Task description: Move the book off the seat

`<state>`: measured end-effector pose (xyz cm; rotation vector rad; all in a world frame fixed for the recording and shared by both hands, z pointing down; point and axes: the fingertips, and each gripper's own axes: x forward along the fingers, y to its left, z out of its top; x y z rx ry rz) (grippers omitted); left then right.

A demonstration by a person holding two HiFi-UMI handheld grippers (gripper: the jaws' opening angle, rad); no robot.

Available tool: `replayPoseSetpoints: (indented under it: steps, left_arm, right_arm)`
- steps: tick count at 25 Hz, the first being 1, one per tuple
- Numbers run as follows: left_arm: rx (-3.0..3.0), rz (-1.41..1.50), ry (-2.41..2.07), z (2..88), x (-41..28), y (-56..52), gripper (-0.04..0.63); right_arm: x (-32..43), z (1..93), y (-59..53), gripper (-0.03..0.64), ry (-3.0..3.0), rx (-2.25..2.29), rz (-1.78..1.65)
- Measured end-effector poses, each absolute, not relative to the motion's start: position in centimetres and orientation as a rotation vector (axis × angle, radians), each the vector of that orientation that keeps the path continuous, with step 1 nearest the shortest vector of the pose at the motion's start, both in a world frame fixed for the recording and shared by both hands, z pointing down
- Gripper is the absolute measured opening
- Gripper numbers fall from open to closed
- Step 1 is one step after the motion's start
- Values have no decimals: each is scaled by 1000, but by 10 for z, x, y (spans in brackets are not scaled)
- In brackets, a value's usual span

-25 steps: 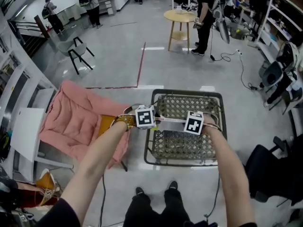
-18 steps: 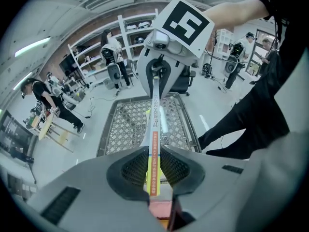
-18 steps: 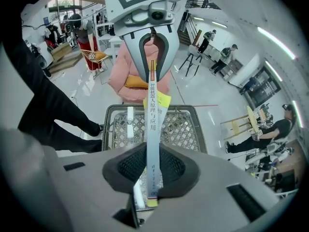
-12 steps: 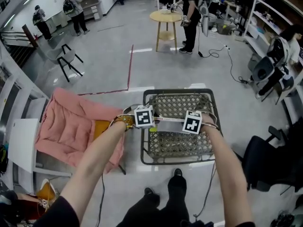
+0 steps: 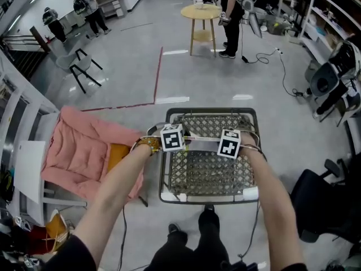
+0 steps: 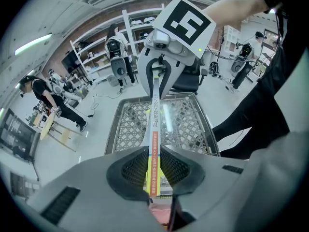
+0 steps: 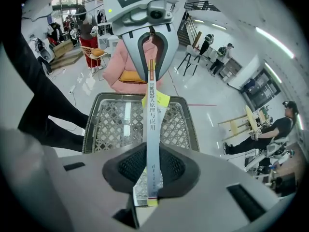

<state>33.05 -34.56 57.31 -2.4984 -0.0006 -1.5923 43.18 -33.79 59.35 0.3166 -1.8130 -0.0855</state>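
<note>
- One book point(image 5: 202, 142), two grippers, one wire basket point(image 5: 163, 176), one pink cushioned seat point(image 5: 84, 145).
- The book is thin, with a pale spine, dark print and an orange-yellow band at one end.
- The left gripper point(image 6: 153, 170) and the right gripper point(image 7: 152, 170) each clamp one end of it, level above the basket, clear of the seat.

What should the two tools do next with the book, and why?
Probably lower the book into the wire basket: the left tool and the right tool clamp its ends right above it, clear of the pink seat.
</note>
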Motion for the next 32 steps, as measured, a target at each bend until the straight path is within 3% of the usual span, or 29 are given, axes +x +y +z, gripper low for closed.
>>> replayPoseSetpoints:
  steps: [14, 32]
  left_arm:
    - [-2434, -1615, 149, 625, 378, -435, 72]
    - [-2411, -1606, 182, 668, 386, -442, 72]
  right_arm:
    - [486, 644, -431, 72, -1792, 350, -184]
    - [493, 688, -439, 72, -1794, 365, -217]
